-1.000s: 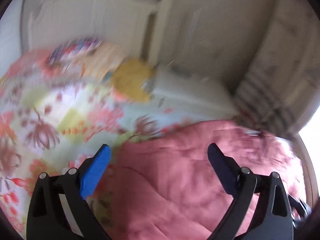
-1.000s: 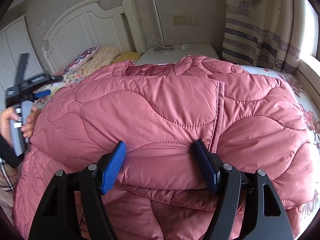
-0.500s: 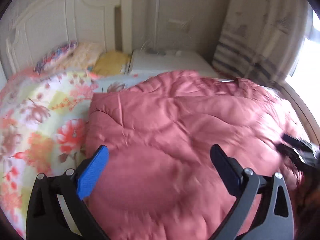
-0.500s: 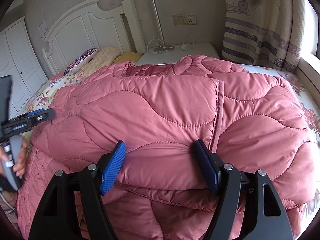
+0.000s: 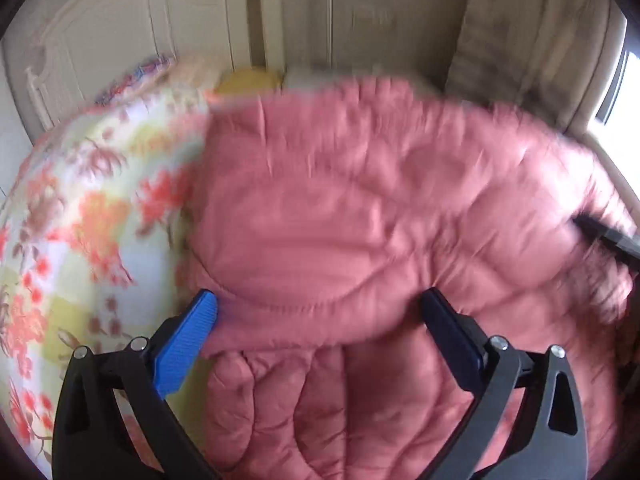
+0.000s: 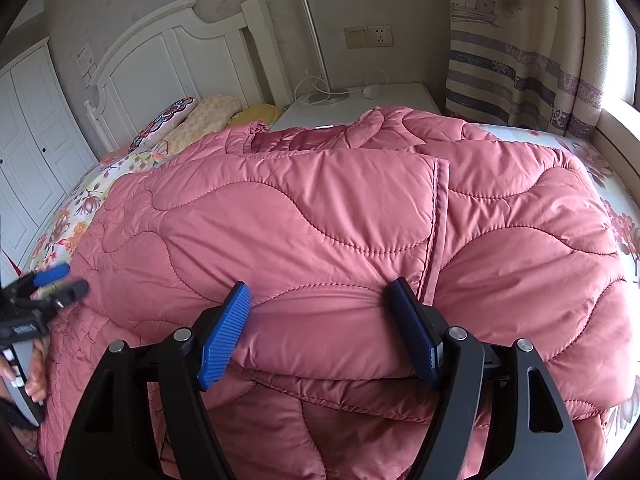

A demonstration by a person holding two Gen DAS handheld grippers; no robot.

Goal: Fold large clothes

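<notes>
Pink quilted jacket (image 6: 320, 216) lying folded across a bed with a floral bedspread (image 6: 76, 216), its upper layer turned back over the lower so that a rounded fold edge faces the two cameras.

Right hand-held gripper (image 6: 320, 320): jaws set wide and opening at this moment, with the thick fold edge of the jacket between them; the blue pad on one side and the dark pad on the other lie against the bulging fabric, and the pictures do not settle whether they still press on it.

Left hand-held gripper (image 5: 320, 316): jaws spread wide, straddling the fold edge at the jacket's left end, just beside the bedspread (image 5: 92, 208); the view is blurred, and the pads appear to touch the fabric without squeezing it. In the right wrist view this same gripper (image 6: 60, 280) shows at the far left edge, held by a person's hand (image 6: 34, 376), its tips at the margin of the jacket.

Count: one jacket, two hand-held grippers, one hand in view, three pillows (image 6: 208, 116) against the white headboard (image 6: 168, 56), one bedside cabinet (image 6: 384, 100) carrying one lamp (image 6: 320, 48), one striped curtain (image 6: 516, 48).

Jacket surface: satin-like pink shell with wavy quilting lines and a straight stitched placket (image 6: 438, 216) running down the top layer; a darker pink lining shows at the collar end near the pillows. The garment covers most of the bed's width.
</notes>
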